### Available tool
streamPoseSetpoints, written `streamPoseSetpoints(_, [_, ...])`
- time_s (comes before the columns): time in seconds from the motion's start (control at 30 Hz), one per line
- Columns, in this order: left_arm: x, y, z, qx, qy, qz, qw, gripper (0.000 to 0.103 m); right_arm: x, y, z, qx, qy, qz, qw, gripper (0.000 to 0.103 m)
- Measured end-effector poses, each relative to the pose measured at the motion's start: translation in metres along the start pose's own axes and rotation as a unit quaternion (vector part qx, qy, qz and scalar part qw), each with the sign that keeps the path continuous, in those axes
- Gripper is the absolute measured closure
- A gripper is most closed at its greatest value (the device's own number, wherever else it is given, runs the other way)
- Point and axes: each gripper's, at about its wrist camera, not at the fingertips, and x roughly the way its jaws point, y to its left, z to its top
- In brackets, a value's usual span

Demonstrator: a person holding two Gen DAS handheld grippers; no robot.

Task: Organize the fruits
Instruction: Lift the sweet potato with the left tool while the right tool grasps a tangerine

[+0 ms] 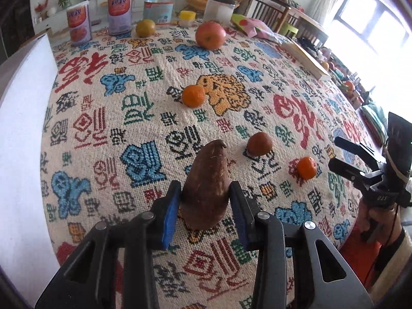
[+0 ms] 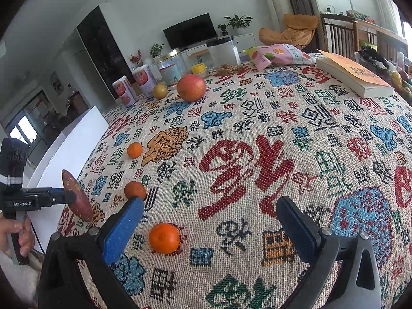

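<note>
My left gripper (image 1: 204,193) is shut on a brown sweet potato (image 1: 207,185) and holds it just above the patterned tablecloth; it also shows in the right wrist view (image 2: 77,197). My right gripper (image 2: 209,211) is open and empty, over the cloth near the front edge. A small orange (image 2: 164,238) lies just left of it, also in the left wrist view (image 1: 306,168). A brown round fruit (image 1: 259,143) and another small orange (image 1: 193,95) lie further in. A red apple (image 1: 210,35) and a yellow-green pear (image 1: 145,28) sit at the back.
Two cans (image 1: 79,23), a clear jar (image 1: 160,4), a white lidded container (image 1: 219,9) and a small yellow-lidded jar (image 1: 187,18) stand along the back edge. A snack bag (image 2: 278,54) and a book (image 2: 352,74) lie at the right. A white board (image 1: 23,118) borders the left.
</note>
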Motion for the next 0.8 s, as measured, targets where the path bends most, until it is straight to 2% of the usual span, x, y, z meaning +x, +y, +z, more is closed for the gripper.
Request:
streamPoseSetpoints(0.07, [0.006,-0.009,0.003,0.023,-0.004,0.022,0.9995,0.063,0.006,0.015,-0.005,-0.031,0.027,-0.013,0.999,0.002])
streamPoseSetpoints(0.17, [0.023,-0.015,0.003,0.049,0.000,0.045,0.9978,0.059,0.008,0.020,-0.009,-0.040,0.031,-0.026,0.998,0.002])
streamPoseSetpoints(0.27, [0.038,-0.011,0.003,0.043,0.013,0.039,0.9982,0.060,0.009,0.015,-0.011,-0.031,0.037,-0.027,0.998,0.005])
streamPoseSetpoints(0.33, [0.042,-0.007,0.002,0.034,0.013,0.038,0.9986,0.060,0.010,0.014,-0.011,-0.032,0.046,-0.021,0.998,0.012])
streamPoseSetpoints(0.4, [0.041,-0.004,0.001,0.028,0.006,0.033,0.9990,0.061,0.012,0.017,-0.012,-0.042,0.053,-0.015,0.998,0.015])
streamPoseSetpoints(0.47, [0.038,-0.005,-0.001,0.026,0.003,0.035,0.9990,0.061,0.015,0.022,-0.012,-0.053,0.061,-0.011,0.997,0.021])
streamPoseSetpoints(0.5, [0.036,-0.004,-0.003,0.024,0.000,0.036,0.9991,0.061,0.019,0.025,-0.012,-0.057,0.068,-0.010,0.996,0.027])
streamPoseSetpoints(0.57, [0.028,-0.003,-0.008,0.014,-0.008,0.026,0.9995,0.062,0.026,0.030,-0.012,-0.063,0.078,-0.009,0.995,0.029])
streamPoseSetpoints(0.6, [0.022,-0.002,-0.011,0.006,-0.012,0.018,0.9997,0.062,0.030,0.033,-0.013,-0.067,0.082,-0.008,0.994,0.033])
streamPoseSetpoints(0.67, [0.008,0.001,-0.018,-0.015,-0.020,-0.003,0.9997,0.062,0.034,0.038,-0.015,-0.074,0.086,-0.007,0.993,0.048])
streamPoseSetpoints(0.73, [-0.009,0.003,-0.026,-0.035,-0.028,-0.025,0.9987,0.062,0.038,0.043,-0.016,-0.080,0.089,-0.014,0.993,0.071])
streamPoseSetpoints(0.8, [-0.031,0.005,-0.035,-0.053,-0.036,-0.049,0.9967,0.062,0.037,0.047,-0.016,-0.082,0.089,-0.014,0.993,0.072])
